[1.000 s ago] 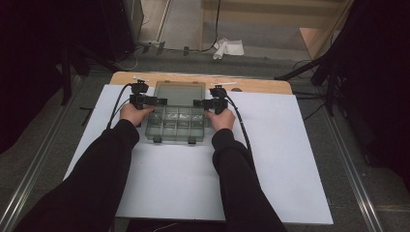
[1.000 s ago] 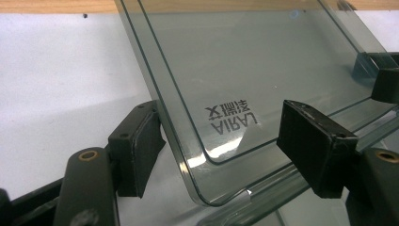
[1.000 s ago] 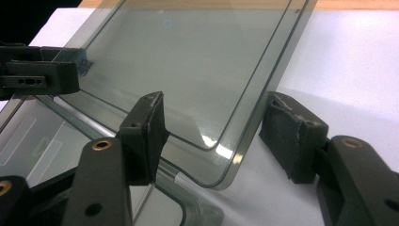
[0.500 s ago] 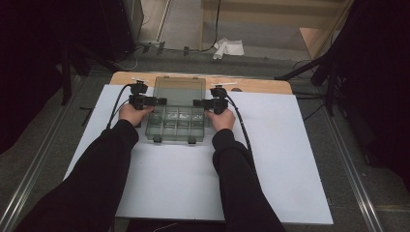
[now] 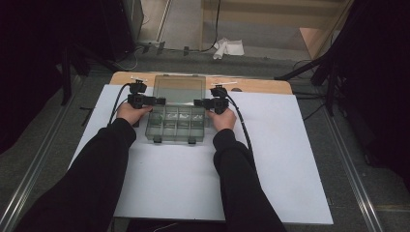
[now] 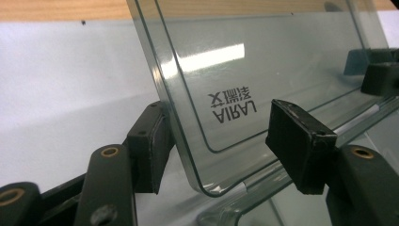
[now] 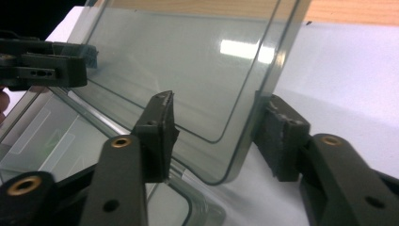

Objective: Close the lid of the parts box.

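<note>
Box sat on a white board over a wooden table; its raised lid stood between both closing grippers, left and right, jaws apart, one pad each touching.

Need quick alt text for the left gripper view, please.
The box's clear lid, printed AIRAL, stands tilted open with its lower corner between the left gripper's black pads; one pad sits at the lid's edge, the other stands apart. White table behind.

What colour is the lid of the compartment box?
The lid is clear with a grey-green tint and black lettering; the left gripper view shows it best.
</note>
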{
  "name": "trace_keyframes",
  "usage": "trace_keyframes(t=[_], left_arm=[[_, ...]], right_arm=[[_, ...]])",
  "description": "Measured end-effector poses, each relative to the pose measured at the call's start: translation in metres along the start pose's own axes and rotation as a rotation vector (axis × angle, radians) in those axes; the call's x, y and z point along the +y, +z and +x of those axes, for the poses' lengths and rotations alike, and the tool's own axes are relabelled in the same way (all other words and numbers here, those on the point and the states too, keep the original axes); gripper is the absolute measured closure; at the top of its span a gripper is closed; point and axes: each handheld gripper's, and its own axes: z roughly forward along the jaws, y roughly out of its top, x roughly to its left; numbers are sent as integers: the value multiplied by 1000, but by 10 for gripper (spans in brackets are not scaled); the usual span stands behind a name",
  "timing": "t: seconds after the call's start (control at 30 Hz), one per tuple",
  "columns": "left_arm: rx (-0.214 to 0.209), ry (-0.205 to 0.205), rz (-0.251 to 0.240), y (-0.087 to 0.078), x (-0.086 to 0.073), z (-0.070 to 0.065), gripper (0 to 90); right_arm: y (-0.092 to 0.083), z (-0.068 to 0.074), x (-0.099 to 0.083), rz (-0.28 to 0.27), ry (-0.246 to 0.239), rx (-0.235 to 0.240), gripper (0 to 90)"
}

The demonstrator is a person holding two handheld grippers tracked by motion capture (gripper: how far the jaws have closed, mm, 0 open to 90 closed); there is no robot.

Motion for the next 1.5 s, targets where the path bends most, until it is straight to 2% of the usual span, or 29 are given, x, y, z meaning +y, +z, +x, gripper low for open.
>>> trace_keyframes(t=[0.13, 0.23, 0.33, 0.37, 0.43, 0.5, 0.63, 0.8, 0.93, 1.1, 1.2, 1.4, 1.5], left_arm=[[13, 7, 13, 0, 5, -3, 395], [9, 1, -11, -1, 7, -2, 396], [-17, -38, -31, -4, 8, 1, 399], [-12, -33, -28, -5, 9, 1, 407], [12, 8, -26, -6, 9, -1, 455], [14, 15, -31, -7, 9, -1, 471], [22, 47, -39, -11, 9, -1, 520], [20, 57, -42, -12, 9, -1, 533], [24, 67, -36, -13, 10, -2, 533], [19, 75, -59, -18, 12, -2, 527], [7, 63, -74, -21, 13, -2, 527], [7, 82, -83, -23, 14, -5, 527], [16, 105, -87, -25, 14, -7, 530]], right_arm=[[-3, 1, 1, 4, -19, -14, 552], [-5, 2, 2, 1, -41, -24, 574], [-8, 5, 2, 2, -66, -41, 595], [-8, 5, 3, 1, -70, -44, 598], [-8, 5, 3, 2, -76, -43, 600], [-8, 5, 3, 0, -68, -38, 595], [-6, 6, 3, 8, -65, -27, 510], [-7, 8, 8, -36, -41, -21, 462], [-9, 7, 13, -45, -25, -11, 432], [-11, 9, 16, -57, -35, -9, 428], [-12, 9, 17, -56, -36, -4, 429], [-18, 12, 22, -48, -44, -2, 428], [-23, 13, 25, -63, -44, 5, 446]])
